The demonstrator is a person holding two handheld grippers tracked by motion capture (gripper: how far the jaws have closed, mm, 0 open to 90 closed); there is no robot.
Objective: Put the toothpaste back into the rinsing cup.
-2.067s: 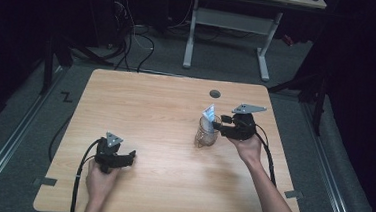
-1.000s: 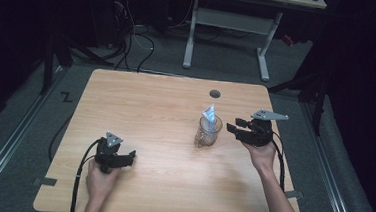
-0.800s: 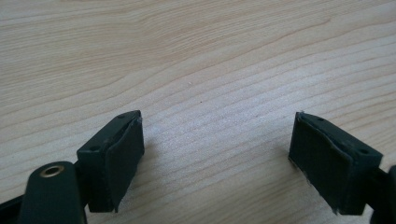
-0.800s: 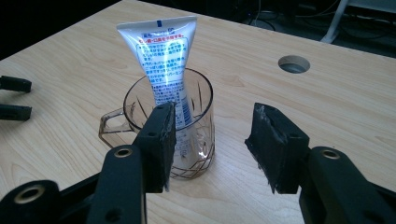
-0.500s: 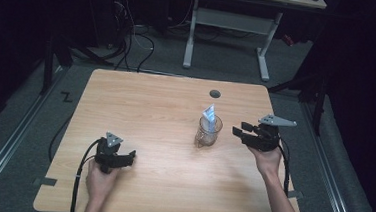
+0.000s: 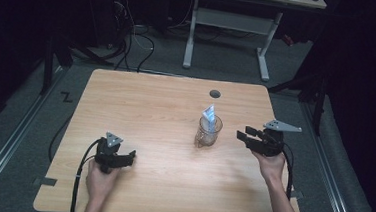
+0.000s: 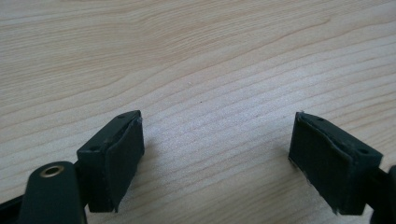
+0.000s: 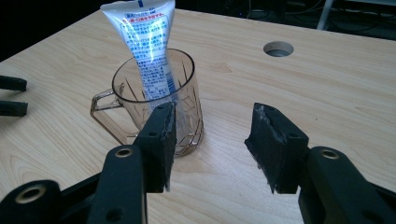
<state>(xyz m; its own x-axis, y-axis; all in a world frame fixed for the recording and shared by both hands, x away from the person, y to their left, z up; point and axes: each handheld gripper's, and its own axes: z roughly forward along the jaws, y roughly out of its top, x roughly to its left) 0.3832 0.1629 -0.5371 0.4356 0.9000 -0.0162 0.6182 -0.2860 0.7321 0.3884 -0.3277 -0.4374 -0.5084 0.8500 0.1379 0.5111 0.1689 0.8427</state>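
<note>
A clear glass mug (image 6: 208,132) stands upright a little right of the middle of the wooden table (image 6: 140,107), with a white-and-blue toothpaste tube (image 6: 208,115) leaning inside it, its crimped end sticking up above the rim. The right gripper (image 6: 244,137) hovers just to the mug's right, apart from it and pointing at it, its jaws about half open with nothing between them; in the right gripper view the mug (image 8: 159,100) sits just beyond the jaw tips with its handle turned to the left. The left gripper (image 6: 131,155) rests near the table's front left, well apart from the mug, its jaws spread wide over bare wood.
</note>
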